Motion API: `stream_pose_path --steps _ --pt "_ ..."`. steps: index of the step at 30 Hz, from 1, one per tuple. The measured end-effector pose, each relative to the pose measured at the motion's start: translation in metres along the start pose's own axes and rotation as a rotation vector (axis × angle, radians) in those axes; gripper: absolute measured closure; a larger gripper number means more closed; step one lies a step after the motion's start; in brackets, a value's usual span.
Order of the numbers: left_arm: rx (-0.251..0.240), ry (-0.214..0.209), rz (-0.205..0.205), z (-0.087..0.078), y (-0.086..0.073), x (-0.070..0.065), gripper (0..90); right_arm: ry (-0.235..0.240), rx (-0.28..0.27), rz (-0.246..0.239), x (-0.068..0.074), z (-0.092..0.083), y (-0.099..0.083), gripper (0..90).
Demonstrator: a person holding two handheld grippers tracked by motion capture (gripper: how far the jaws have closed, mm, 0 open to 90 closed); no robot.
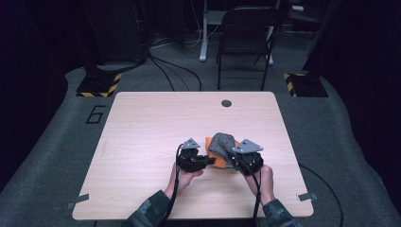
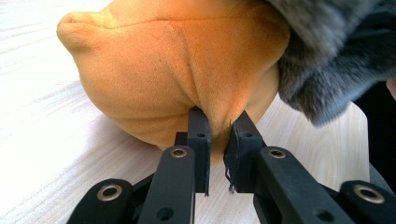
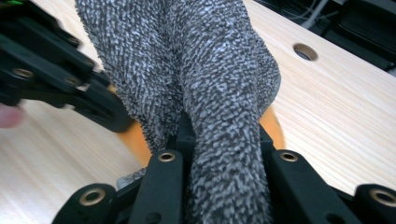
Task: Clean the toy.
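Observation:
An orange soft cloth [image 1: 210, 143] lies on the wooden table [image 1: 151, 127], with a grey fuzzy cloth [image 1: 223, 143] draped over it. My left gripper [image 1: 211, 161] is shut on a pinched fold of the orange cloth [image 2: 177, 60], its jaws [image 2: 219, 135] close together with fabric between them. The grey cloth [image 2: 336, 51] hangs over the orange one at the upper right of the left gripper view. My right gripper [image 1: 232, 158] is shut on the grey cloth [image 3: 205, 60], which bulges up out of its jaws [image 3: 224, 140]. A sliver of orange [image 3: 272, 126] shows beneath.
A round hole [image 1: 226, 103] sits near the table's far edge. A dark folding chair [image 1: 246, 38] stands on the floor beyond the table. Bare wood spreads to the left and right of the cloths. The left gripper's black body [image 3: 51, 74] crosses the right gripper view.

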State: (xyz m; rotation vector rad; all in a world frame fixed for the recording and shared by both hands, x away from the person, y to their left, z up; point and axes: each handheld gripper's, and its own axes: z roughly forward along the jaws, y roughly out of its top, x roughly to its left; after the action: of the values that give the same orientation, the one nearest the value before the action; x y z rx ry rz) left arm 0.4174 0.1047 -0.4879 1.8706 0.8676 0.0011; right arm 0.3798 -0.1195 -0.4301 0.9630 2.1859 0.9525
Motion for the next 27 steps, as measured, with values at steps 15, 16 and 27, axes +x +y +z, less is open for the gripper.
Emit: stream_pose_path --steps 15,16,27 --pt "-0.003 -0.018 0.020 0.001 0.000 0.000 80.8 -0.099 0.169 0.173 -0.053 0.032 -0.045 73.9" --pt "-0.004 -0.018 0.019 0.001 0.000 0.000 80.8 -0.106 0.182 0.185 -0.057 0.036 -0.049 73.9" --pt "-0.007 -0.012 0.006 0.000 -0.001 0.001 80.4 -0.097 0.224 0.259 -0.079 0.031 -0.054 73.8"
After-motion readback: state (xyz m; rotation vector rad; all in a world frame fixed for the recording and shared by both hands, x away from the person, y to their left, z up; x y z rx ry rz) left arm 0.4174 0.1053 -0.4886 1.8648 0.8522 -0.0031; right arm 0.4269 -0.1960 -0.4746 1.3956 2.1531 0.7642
